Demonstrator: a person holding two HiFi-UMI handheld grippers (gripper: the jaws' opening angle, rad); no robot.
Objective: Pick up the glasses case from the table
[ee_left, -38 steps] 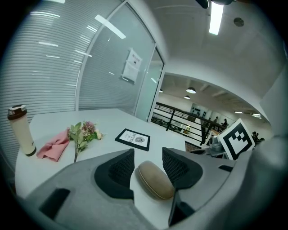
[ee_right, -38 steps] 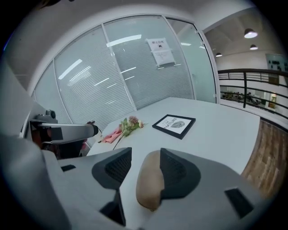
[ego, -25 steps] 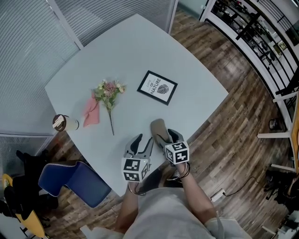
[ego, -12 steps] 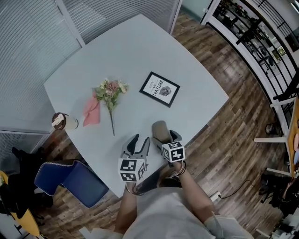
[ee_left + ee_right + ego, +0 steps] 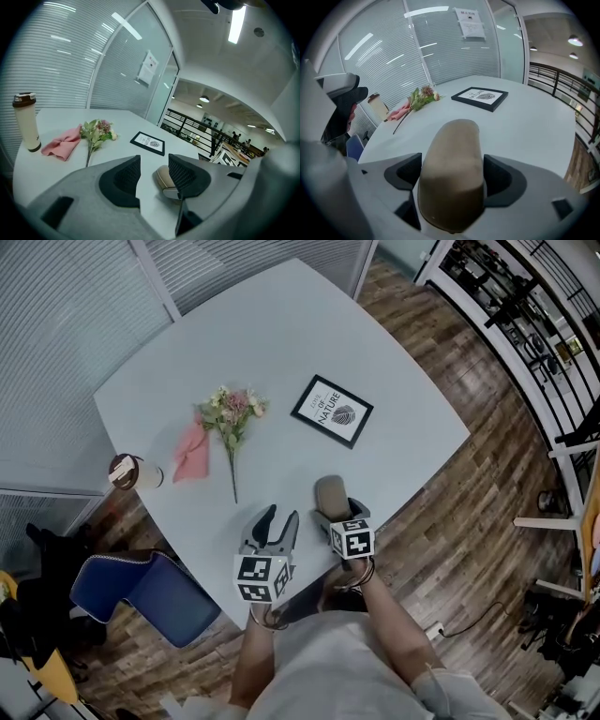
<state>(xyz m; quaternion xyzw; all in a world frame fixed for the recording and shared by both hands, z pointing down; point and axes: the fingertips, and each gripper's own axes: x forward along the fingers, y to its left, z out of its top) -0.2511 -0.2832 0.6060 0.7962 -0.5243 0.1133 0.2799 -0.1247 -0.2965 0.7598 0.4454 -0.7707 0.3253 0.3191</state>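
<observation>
Straddles the glasses case [image 5: 330, 495], flat on the table [image 5: 281, 343] near its edge and lengthwise along the right gripper [image 5: 452, 173], jaws opening and seemingly just off its sides; left gripper [image 5: 153, 174] beside, spread, empty.

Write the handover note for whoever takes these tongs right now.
Right tongs: jaws opening, straddling the tan glasses case; pads not pressing on it.
Left tongs: open, empty, beside the case.
Case: lying near the table's near edge, on the person's side of the framed print.
Done: right tongs lined up around the case.
Left: close on the case and lift it.
</observation>
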